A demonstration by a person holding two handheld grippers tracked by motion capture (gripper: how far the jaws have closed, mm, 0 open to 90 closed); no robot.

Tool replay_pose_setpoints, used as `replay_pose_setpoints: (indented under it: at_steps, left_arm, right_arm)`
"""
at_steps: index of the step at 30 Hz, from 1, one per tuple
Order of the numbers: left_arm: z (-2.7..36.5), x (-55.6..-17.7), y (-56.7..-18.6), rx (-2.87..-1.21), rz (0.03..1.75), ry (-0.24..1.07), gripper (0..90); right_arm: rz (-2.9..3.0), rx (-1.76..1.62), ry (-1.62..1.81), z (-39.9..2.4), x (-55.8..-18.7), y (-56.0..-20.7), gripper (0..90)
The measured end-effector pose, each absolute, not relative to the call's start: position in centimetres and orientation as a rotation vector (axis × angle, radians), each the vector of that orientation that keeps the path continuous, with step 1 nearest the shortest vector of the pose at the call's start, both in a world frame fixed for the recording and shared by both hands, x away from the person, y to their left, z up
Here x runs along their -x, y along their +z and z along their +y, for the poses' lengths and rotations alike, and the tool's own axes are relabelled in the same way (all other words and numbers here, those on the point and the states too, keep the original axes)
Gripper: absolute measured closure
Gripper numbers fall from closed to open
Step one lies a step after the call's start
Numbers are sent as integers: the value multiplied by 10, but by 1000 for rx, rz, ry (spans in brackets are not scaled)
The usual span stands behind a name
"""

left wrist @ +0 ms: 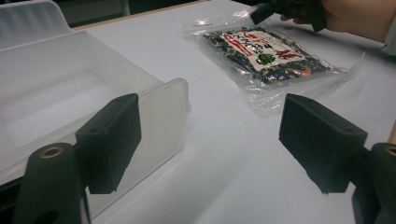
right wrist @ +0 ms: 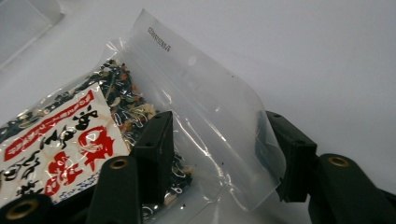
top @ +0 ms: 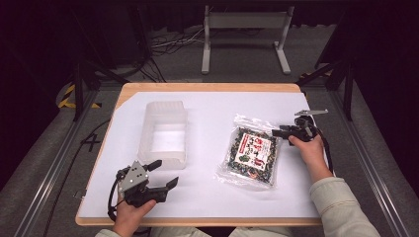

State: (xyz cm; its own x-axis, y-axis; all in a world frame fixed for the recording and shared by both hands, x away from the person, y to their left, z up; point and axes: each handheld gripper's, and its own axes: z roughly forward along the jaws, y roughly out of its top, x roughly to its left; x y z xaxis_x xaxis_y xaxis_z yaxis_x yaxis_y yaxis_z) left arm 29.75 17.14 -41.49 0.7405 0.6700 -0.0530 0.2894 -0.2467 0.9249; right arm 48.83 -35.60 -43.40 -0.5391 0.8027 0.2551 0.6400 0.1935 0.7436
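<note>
Right of the empty clear bin [top: 165,131], snack bag [top: 251,153] lies flat; right hand-held gripper [right wrist: 219,149] straddles its corner, jaws not yet clamped; left hand-held gripper [top: 160,174] open, idle. Nothing loaded yet.

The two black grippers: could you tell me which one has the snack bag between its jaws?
The right gripper, straddling the clear plastic snack bag's edge; the left gripper hovers open beside the translucent plastic box.

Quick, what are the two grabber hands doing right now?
Left gripper: open, holding nothing, beside the clear plastic box.
Right gripper: open, jaws on either side of the clear corner of the see-through snack bag, not pressing it.
</note>
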Motion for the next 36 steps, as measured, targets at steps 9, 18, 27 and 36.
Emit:
replay_pose_setpoints:
  at_steps: [9,18,27,36]
  left_arm:
    - [171,-298,-415,-1840,742,432,218]
    - [170,-297,-415,-1843,741,432,218]
    - [169,-298,-416,-1838,748,455,189]
    - [165,-296,-413,-1831,741,468,189]
  right_arm:
    - [2289,-1438,1266,-359,-489,-436,529]
    - [2286,-1441,1211,-359,-488,-431,741]
    - [2284,-1413,1183,-357,-487,-430,834]
    - [2299,-1372,1164,-354,-486,-428,900]
